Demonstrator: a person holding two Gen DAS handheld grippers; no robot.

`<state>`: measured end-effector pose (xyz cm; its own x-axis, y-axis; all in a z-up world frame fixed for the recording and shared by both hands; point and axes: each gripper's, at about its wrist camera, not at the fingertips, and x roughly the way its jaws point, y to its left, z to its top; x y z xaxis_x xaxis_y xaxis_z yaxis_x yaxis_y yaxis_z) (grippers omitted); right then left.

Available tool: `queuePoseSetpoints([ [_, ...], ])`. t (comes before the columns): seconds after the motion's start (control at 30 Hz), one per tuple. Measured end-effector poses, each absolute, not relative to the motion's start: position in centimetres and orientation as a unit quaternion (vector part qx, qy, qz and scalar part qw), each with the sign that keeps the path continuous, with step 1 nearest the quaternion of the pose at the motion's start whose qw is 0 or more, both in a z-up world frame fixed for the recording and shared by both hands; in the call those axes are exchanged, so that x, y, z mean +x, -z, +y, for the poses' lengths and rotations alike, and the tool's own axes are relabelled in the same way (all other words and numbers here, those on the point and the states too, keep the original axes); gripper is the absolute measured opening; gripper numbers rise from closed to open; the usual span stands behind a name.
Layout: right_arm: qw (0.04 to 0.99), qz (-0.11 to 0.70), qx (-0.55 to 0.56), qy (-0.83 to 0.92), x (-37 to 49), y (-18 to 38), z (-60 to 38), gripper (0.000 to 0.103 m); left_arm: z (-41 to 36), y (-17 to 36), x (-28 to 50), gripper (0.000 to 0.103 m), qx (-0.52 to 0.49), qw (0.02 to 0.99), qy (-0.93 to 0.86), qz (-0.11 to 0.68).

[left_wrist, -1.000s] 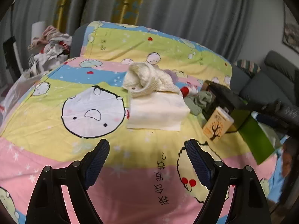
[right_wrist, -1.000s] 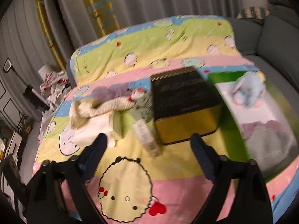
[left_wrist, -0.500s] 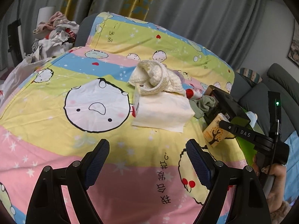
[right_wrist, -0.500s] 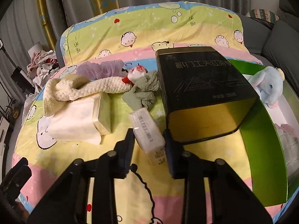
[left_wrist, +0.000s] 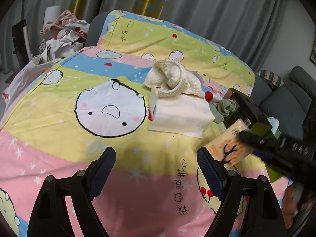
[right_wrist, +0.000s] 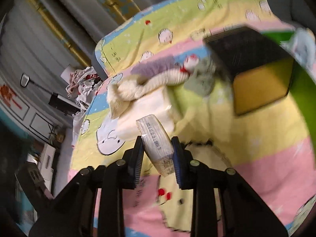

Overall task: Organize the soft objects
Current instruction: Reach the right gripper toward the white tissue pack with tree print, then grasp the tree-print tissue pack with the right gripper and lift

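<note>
On a bed spread with a cartoon-print sheet [left_wrist: 59, 142], the right gripper [right_wrist: 157, 154] is clamped on a small tissue pack [right_wrist: 156, 140], its two pads pressing the pack's long sides while the pack's printed end sticks up and forward between them. Seen from the left wrist camera, the same pack [left_wrist: 227, 148], orange with a tree drawing, sits at the sheet's right edge with the right gripper's black finger [left_wrist: 256, 140] laid across it. The left gripper [left_wrist: 156, 165] hangs over the near part of the sheet with its jaws wide apart and nothing between them. Toward the middle of the bed lies a large cream tissue bundle [left_wrist: 181, 116] with a cream knitted cloth [left_wrist: 173, 79] heaped on top, touching it. Just beside the bundle, toward the right edge, are a crumpled grey-green cloth [left_wrist: 225, 108] and a black box [right_wrist: 248, 59] with a yellow end face. The right wrist view is blurred.
</note>
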<state>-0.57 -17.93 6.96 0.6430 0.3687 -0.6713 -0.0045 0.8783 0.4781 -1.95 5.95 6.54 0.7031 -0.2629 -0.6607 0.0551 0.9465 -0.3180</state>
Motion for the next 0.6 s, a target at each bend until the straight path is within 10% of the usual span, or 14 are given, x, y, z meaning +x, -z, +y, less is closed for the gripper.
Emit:
queuePoseSetpoints([
  [0.2,0.874,0.441,0.192,-0.067,0.0,-5.3,-16.5,0.031,5.7,-6.1,-1.8,0.085,-0.129,0.910,0.079,0.387],
  [0.37,0.889,0.440,0.125,-0.032,0.1,-6.6,-17.6,0.067,5.3,-5.8,-1.6,0.085,-0.124,0.906,0.083,0.397],
  [0.6,0.885,0.453,0.090,-0.064,0.6,-7.2,-20.0,0.077,4.2,-5.7,-1.7,0.085,-0.120,0.903,0.105,0.399],
])
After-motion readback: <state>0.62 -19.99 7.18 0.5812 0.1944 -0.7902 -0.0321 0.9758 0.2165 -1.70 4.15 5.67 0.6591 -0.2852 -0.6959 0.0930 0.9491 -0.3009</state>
